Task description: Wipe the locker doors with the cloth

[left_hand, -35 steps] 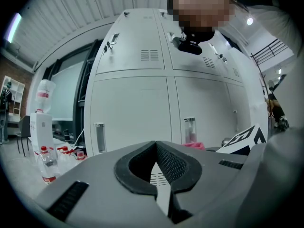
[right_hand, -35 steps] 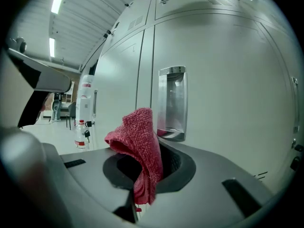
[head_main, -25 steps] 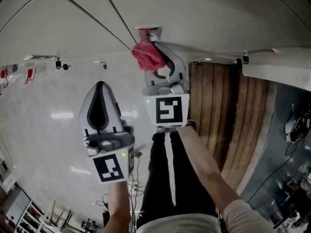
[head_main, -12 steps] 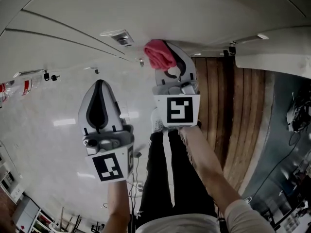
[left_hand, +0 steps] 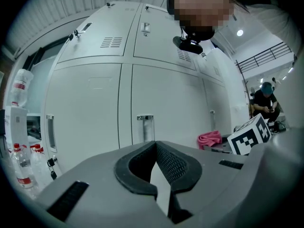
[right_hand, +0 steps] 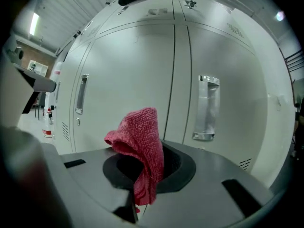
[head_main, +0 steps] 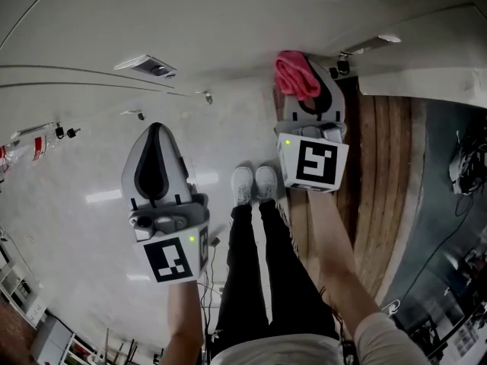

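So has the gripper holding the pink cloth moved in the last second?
Yes. The right gripper, shut on the cloth, has shifted right: it was left of the wooden floor strip and now overlaps it.

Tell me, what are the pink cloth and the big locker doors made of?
The cloth looks like soft terry or microfibre: its pinkish-red surface is nubbly. The locker doors look like painted sheet metal, smooth and pale, with punched vent slots.

A plastic bottle (left_hand: 20, 85) stands at the left edge. A wooden floor strip (head_main: 384, 173) runs down the right, beside the glossy white floor (head_main: 76, 226).
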